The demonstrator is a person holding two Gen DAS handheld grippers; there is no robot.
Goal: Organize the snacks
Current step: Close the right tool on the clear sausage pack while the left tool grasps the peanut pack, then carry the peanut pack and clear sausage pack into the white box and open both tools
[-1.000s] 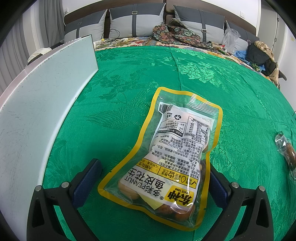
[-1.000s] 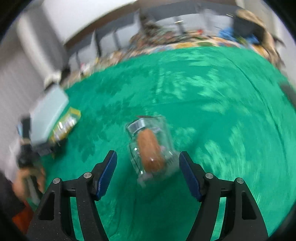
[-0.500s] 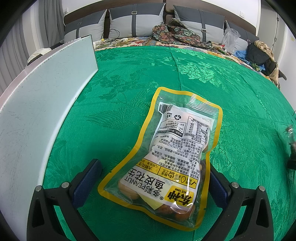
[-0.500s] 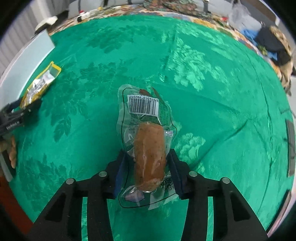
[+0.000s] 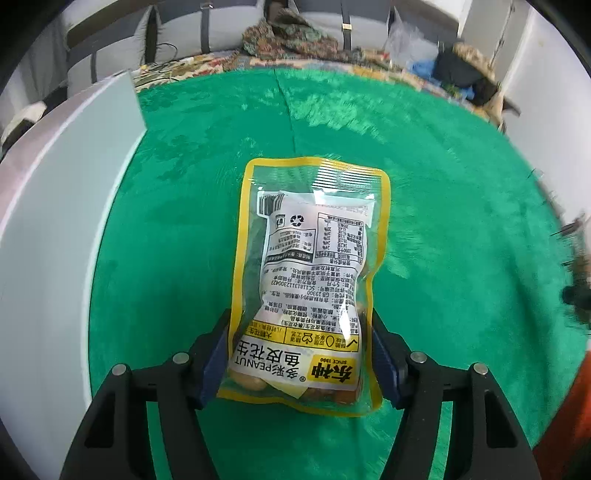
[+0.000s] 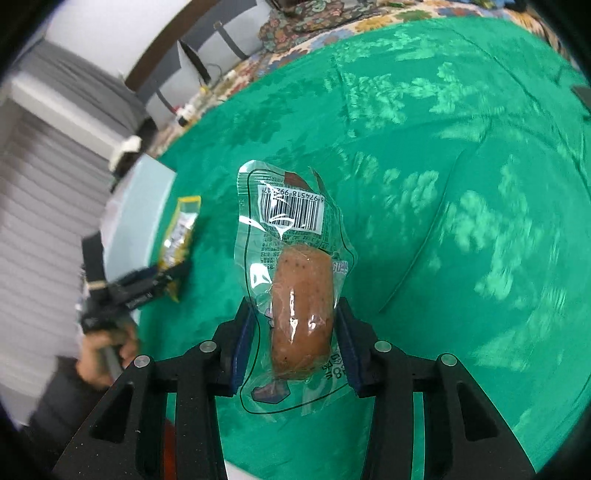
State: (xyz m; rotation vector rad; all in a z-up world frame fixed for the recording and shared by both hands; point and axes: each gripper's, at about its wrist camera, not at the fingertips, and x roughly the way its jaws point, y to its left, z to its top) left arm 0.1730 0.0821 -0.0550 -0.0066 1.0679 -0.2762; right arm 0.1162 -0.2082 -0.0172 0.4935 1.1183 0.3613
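Green brocade cloth (image 5: 424,206) with a woven leaf pattern covers the whole work surface. Near the middle of it, in the left wrist view, the left gripper (image 5: 299,363) has a yellow-bordered peanut snack bag (image 5: 310,273) between its blue pads (image 5: 212,363); the jaws are closing, and both pads press the bag's lower edges while its far end sticks out away from the camera. A pale grey-white panel (image 5: 62,206) stands along the left side of the cloth. In the right wrist view, the right gripper (image 6: 293,347) is clamped about a third open on a clear vacuum-packed sausage (image 6: 301,306), its pads squeezing the wrapper on either side; the barcode label end points to the far side. At the left of that view the person's hand (image 6: 107,350) grips the other tool's handle, with the peanut bag seen small beside the panel. Pillows (image 5: 236,26) and a heap of patterned fabric (image 5: 291,35) lie at the far edge.
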